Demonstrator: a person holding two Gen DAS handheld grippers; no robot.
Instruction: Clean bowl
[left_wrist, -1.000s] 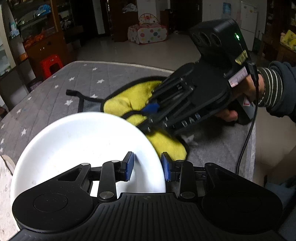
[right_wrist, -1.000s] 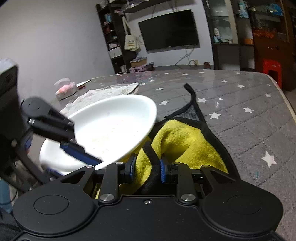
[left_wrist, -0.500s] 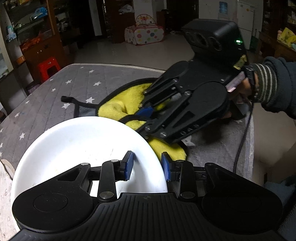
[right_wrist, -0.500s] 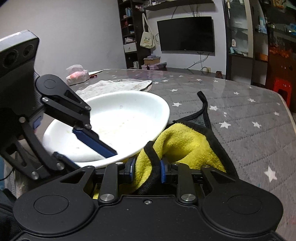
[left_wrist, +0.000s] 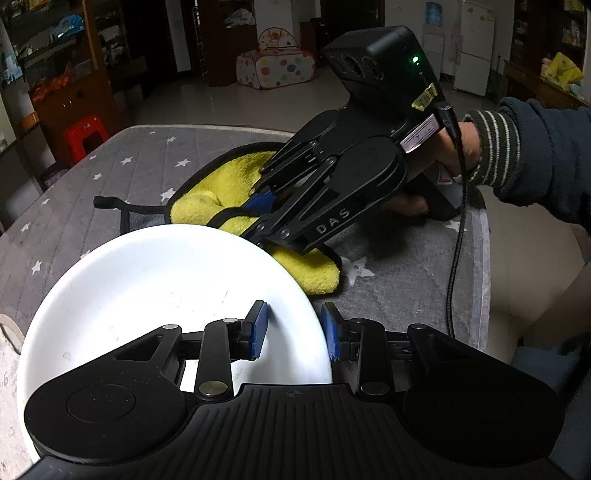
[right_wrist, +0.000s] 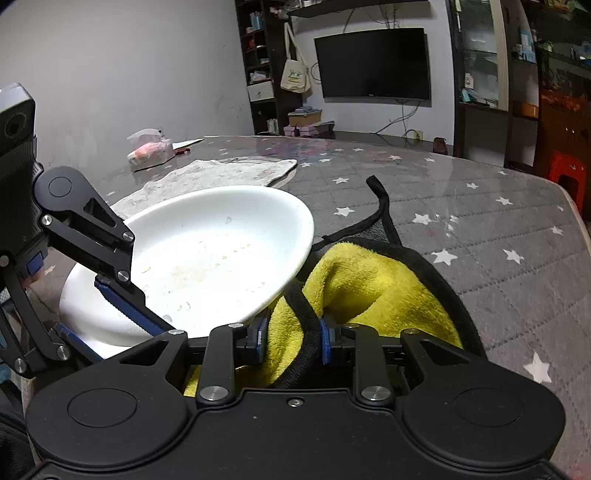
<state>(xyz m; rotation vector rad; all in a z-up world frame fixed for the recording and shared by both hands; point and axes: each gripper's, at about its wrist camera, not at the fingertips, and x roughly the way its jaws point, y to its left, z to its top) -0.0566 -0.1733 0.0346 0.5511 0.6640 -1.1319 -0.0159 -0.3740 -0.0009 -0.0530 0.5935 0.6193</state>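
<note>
Bowl (left_wrist: 166, 288) has tilted; right tongs (right_wrist: 291, 338) loosening on cloth (right_wrist: 369, 284).

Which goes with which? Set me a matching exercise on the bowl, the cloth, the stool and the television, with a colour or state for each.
Things:
1. bowl
2. cloth
3. stool
4. television

Colours or states:
a. black, screen dark
b. red
c. white, tilted, specks inside
d. yellow, black-edged

Pairs: 1-c, 2-d, 3-b, 4-a
</note>
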